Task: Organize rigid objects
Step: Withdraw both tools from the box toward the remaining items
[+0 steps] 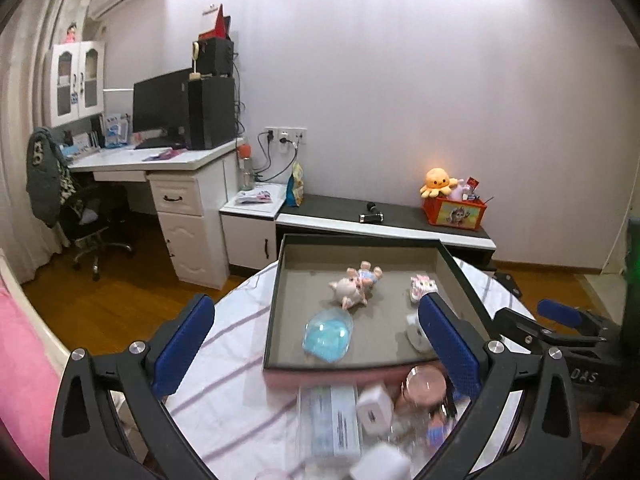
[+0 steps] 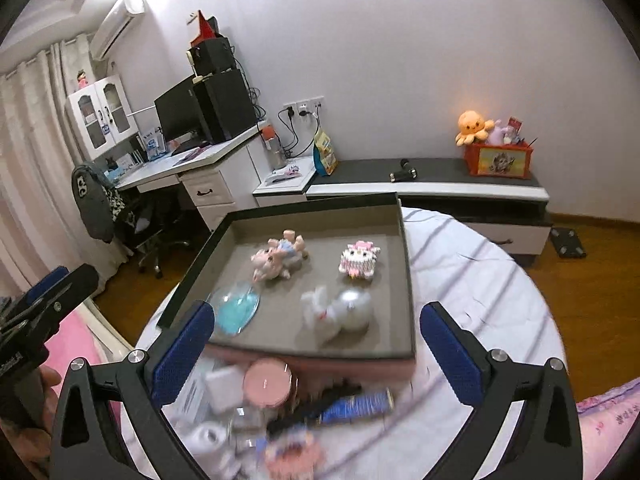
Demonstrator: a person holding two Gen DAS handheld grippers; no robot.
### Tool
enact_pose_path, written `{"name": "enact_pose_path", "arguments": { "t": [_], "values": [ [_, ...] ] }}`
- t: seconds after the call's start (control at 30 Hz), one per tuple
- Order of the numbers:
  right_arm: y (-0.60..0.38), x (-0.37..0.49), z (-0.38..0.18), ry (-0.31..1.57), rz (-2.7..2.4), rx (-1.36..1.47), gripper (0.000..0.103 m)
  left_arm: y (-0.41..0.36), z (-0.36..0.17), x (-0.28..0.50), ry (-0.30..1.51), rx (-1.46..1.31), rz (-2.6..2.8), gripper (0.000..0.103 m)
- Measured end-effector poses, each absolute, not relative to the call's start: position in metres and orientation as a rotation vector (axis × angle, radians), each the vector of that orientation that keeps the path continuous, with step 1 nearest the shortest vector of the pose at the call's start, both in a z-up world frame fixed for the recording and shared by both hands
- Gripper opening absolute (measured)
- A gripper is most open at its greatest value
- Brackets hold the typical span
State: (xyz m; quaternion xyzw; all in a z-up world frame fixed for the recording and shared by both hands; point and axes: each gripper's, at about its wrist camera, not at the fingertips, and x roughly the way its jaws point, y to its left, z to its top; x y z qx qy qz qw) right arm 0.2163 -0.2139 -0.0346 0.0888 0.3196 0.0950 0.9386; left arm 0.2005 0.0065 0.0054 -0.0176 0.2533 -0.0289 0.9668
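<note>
A round bench (image 2: 500, 280) with a striped white cloth carries a shallow dark tray (image 2: 406, 272) with a grey floor. Inside the tray, at its far side, lie a small pig figure (image 2: 276, 260) and a pink-and-white block-built cat figure (image 2: 358, 260); nearer its front wall sit a clear dome with blue filling (image 2: 236, 306) and a white and silver toy (image 2: 340, 312).

Just in front of the tray, on the cloth, lies a blurred heap of loose things: a pink-lidded jar (image 2: 267, 380), a blue tube (image 2: 360, 404), a white cube (image 1: 374, 406) and a flat clear box (image 1: 330, 420).

The left gripper (image 1: 316, 356) and right gripper (image 2: 316, 352) both hover above this heap, fingers spread wide and empty.

The jar looks rigid, smooth and probably light; its lid rim seems the surest place to pinch across. The dome looks slippery and possibly brittle. The tube and cube would likely take a grip across their narrow sides.
</note>
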Motion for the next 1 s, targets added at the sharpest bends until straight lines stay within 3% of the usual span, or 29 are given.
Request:
{"name": "enact_pose_path", "arguments": {
  "t": [0.47, 1.0],
  "values": [
    [-0.187, 0.1, -0.013, 0.469, 0.065, 0.071, 0.103, 0.001, 0.004, 0.091, 0.402, -0.049, 0.015, 0.103],
    [-0.196, 0.056, -0.019, 0.401, 0.05, 0.072, 0.103, 0.001, -0.019, 0.057, 0.392, -0.064, 0.005, 0.103]
  ]
}}
